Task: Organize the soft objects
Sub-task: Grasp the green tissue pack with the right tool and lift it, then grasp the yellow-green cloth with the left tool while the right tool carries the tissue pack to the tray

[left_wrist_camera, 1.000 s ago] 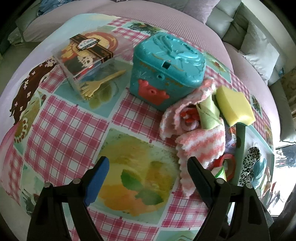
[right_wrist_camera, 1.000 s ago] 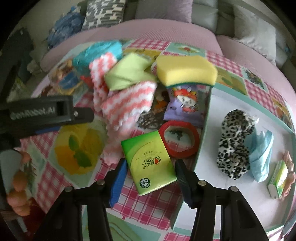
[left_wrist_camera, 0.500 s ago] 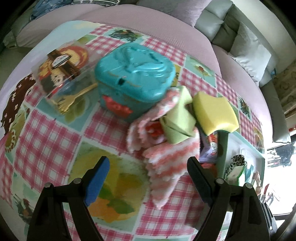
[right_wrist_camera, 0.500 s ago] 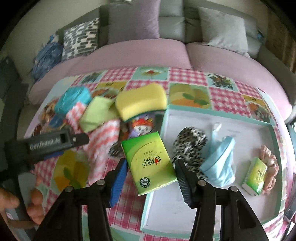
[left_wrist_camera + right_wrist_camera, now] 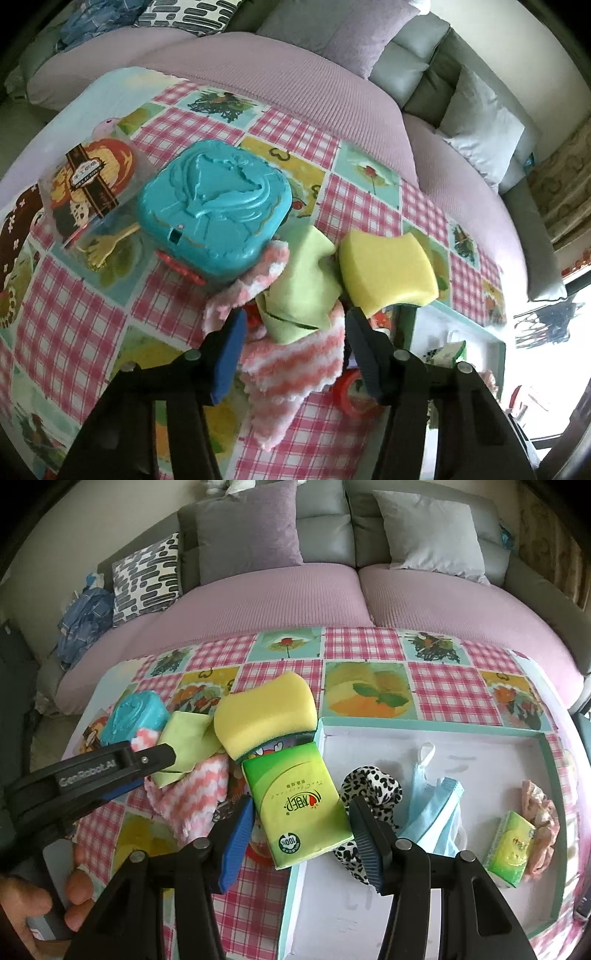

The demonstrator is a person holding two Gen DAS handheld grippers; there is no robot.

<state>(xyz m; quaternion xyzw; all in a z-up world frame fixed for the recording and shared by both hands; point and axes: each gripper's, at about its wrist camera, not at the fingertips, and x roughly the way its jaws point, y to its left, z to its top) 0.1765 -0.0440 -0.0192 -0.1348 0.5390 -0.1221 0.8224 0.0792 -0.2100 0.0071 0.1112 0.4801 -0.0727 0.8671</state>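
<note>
- The red ring (image 5: 347, 398) at lower centre of the left wrist view is mostly hidden by the striped cloth (image 5: 291, 369) and a finger.
- The purple packet (image 5: 275, 747) is largely covered by the yellow sponge (image 5: 264, 712).
- The white tray (image 5: 406, 904) is cut off at the lower right edge.

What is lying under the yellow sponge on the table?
The yellow sponge rests partly on a purple cartoon-printed packet, of which only an edge shows. The rest beneath it is covered.

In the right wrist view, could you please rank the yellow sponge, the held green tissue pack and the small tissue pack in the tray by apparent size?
1-2. Held green tissue pack and yellow sponge: alike, and the pack is nearer.
3. Small tissue pack.
</note>
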